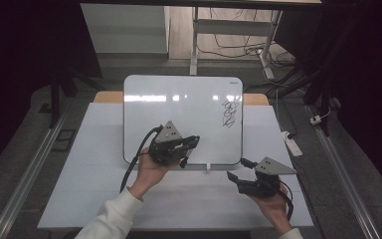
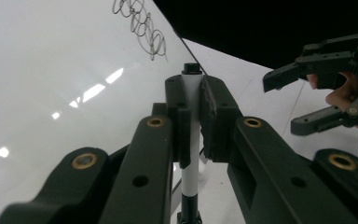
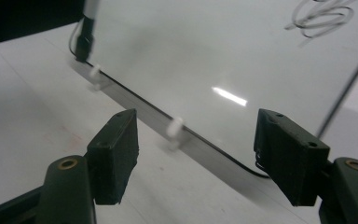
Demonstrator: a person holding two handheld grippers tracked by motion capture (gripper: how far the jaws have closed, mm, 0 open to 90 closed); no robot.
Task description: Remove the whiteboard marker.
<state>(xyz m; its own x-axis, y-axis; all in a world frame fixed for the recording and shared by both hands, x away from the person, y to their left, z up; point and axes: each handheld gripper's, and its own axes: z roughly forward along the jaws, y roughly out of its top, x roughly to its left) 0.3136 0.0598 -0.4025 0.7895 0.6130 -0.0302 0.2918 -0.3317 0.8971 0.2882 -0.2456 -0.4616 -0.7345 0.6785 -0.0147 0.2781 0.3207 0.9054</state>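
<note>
A whiteboard lies on the white table, with a black scribble near its right edge. My left gripper hovers over the board's front part, shut on a white marker with black ends that stands crosswise between the pads. The scribble lies ahead of it. My right gripper hangs open by the board's front right corner with nothing between its jaws. In the right gripper view it faces the board's front edge, and the marker's black end is at the upper left.
Small white clips stick out from the board's front edge. Bare table surrounds the board on the left, front and right. A power strip lies on the floor at the right; desk legs and cables stand behind the table.
</note>
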